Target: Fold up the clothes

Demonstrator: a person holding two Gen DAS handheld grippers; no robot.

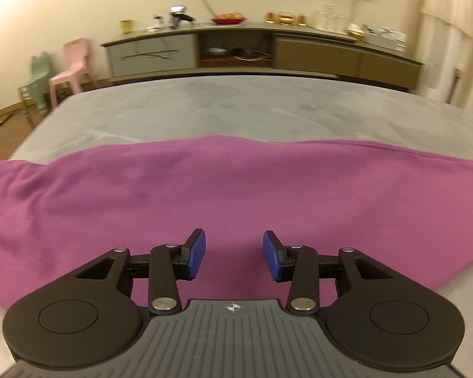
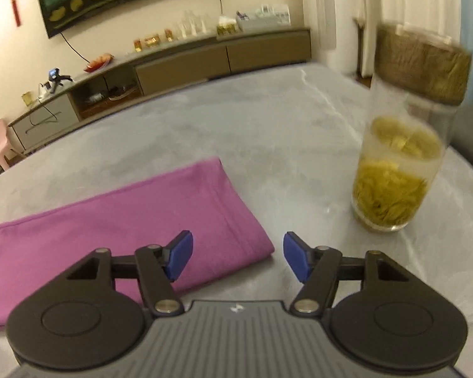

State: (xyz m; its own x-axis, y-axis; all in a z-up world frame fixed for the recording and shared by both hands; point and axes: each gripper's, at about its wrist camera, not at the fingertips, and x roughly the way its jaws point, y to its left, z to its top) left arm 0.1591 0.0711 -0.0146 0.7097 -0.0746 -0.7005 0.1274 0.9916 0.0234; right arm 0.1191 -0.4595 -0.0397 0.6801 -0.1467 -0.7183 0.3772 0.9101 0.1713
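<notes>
A purple garment (image 1: pixel 205 186) lies flat across the grey table (image 1: pixel 205 110) and fills the width of the left wrist view. My left gripper (image 1: pixel 234 253) hovers over its near part, open, with nothing between its blue pads. In the right wrist view the purple garment (image 2: pixel 126 217) shows its hemmed right end, folded into a band. My right gripper (image 2: pixel 238 256) is open above that end's near right corner; its left pad is over the cloth, its right pad over bare table.
A tall glass jar (image 2: pixel 403 145) with yellow-green contents and a woven band stands on the table (image 2: pixel 267 126) to the right of my right gripper. A long sideboard (image 1: pixel 236 50) with small items runs along the far wall. Two small chairs (image 1: pixel 69 66) stand at the left.
</notes>
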